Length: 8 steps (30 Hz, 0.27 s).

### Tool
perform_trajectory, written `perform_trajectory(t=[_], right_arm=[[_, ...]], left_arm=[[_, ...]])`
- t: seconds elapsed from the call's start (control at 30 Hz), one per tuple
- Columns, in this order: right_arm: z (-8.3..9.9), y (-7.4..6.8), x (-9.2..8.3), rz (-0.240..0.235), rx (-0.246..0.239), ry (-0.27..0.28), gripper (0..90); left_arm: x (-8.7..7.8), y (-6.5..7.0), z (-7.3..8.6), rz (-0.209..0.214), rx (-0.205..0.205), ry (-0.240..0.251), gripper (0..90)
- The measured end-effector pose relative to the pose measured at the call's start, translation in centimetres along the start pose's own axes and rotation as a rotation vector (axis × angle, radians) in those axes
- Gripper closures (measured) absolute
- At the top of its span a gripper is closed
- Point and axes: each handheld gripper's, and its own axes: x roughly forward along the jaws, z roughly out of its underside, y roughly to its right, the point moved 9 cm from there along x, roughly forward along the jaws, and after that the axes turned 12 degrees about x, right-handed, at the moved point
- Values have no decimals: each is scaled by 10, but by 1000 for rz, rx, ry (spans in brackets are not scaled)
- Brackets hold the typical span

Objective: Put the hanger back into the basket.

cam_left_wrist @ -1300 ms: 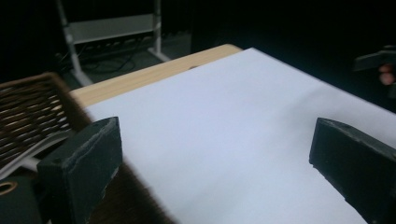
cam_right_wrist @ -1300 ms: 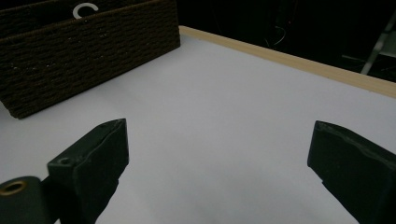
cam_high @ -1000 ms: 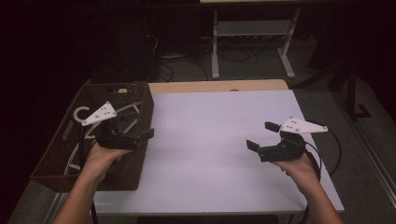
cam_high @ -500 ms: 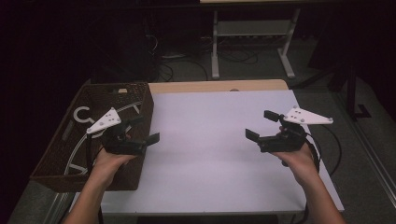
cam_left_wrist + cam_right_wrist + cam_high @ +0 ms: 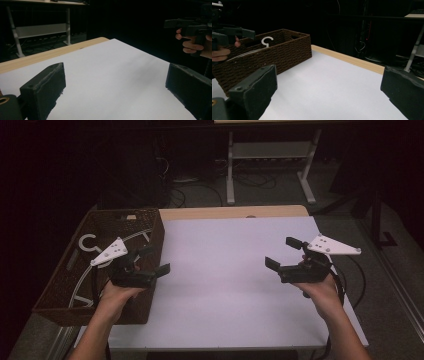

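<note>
- Over the right edge of the wicker basket (image 5: 150,227), the left gripper (image 5: 150,261) is held in the person's left hand (image 5: 114,296), its jaws spread wide with nothing between them; in the left gripper view the two black jaws stand far apart above bare white bench.
- At the bench's right side, the right gripper (image 5: 282,252) is held in the right hand (image 5: 320,292), jaws likewise spread and empty, pointing toward the basket; it hovers above the white surface, well apart from the left gripper.
- Each gripper carries a grey three-cornered plate on top, and a dark cable trails from each one down past the hand.
- Inside the basket lies a white clothes hanger (image 5: 90,242), its hook near the far left corner and its thin curved arms running along the basket floor below the left gripper; the right gripper view shows the hook (image 5: 266,40) rising just over the woven rim.
- The basket sits on the left end of the bench (image 5: 230,285), partly over its left edge.
- A strip of bare wood runs along the far edge of the white bench top.
- Beyond the bench, a white metal stand (image 5: 270,155) and loose cables lie on the dark floor.
- No brand, label or legible writing can be made out on anything.
</note>
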Motion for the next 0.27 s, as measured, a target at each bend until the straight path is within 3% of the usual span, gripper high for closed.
perform_trajectory(t=[0.27], right_arm=[[0, -1, 0, -2, 4, -2, 2]], left_arm=[[0, -1, 1, 3, -2, -4, 26]])
